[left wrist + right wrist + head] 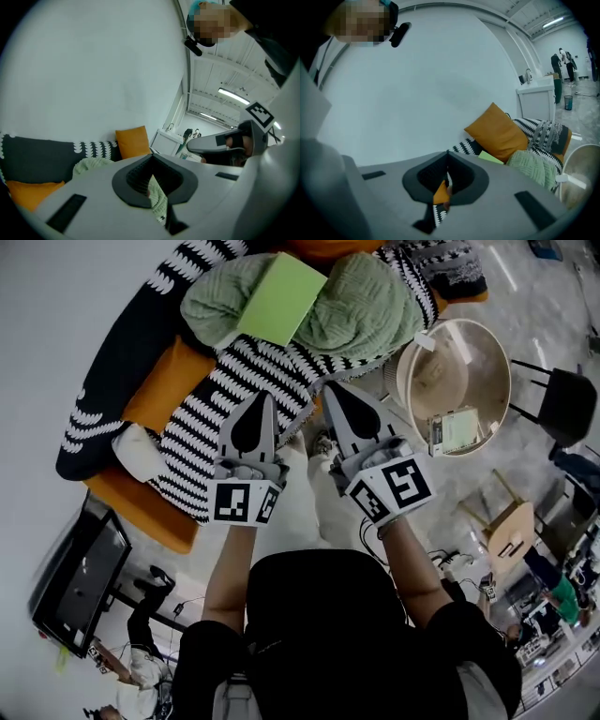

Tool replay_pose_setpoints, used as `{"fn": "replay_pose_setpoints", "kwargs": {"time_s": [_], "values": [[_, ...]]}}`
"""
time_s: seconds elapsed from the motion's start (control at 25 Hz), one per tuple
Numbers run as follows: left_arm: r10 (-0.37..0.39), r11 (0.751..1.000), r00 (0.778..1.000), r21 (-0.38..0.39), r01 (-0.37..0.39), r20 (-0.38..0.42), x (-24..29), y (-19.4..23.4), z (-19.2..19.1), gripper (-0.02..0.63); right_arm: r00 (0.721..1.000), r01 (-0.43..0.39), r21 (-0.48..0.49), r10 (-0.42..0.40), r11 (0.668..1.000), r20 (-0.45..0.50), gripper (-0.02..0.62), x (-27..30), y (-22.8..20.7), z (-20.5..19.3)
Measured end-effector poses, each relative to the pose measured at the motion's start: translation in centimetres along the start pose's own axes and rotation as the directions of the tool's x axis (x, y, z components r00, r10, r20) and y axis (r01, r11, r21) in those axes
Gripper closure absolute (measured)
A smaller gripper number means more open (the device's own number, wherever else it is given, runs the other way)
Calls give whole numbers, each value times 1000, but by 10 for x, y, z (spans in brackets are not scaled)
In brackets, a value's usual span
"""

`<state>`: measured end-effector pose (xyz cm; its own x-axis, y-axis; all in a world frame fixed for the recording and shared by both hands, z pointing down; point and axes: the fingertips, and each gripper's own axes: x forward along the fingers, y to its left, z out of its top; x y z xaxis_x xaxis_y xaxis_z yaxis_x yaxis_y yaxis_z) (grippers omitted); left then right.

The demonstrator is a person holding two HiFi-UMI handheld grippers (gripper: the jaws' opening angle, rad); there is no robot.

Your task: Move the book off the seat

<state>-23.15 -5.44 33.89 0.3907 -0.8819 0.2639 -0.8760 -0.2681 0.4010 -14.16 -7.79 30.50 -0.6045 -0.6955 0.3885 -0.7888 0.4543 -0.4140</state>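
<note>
A: Sitting untouched on the sofa [141,507], upper centre: the green book [281,298], atop a knitted throw [361,310].

B: Left gripper [270,399] and right gripper [329,387] are pressed together, empty, below it. I'd say the whole move remains.

book [281,298] | light green, closed | flat atop green blanket [370,310]

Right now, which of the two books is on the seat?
The bright green book, lying on the green knit blanket on the sofa; the paler book sits in the round basket.
</note>
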Motion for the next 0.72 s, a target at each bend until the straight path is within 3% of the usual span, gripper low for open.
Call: {"fn": "replay_pose_setpoints", "kwargs": {"time_s": [0.16,0.36,0.72], "values": [[11,999,1000,-40,-11,-23,20,29,-28,598,1000,17,11,-17,1000,-15,580,31,-15,-19],[-7,1000,998,-21,6,-58,42,59,-56,598,998,62,12,-61,998,-30,580,64,-46,-42],[48,996,995,-69,-54,-83,72,111,-108,598,990,124,29,-121,992,-71,580,101,-85,-92]]}}
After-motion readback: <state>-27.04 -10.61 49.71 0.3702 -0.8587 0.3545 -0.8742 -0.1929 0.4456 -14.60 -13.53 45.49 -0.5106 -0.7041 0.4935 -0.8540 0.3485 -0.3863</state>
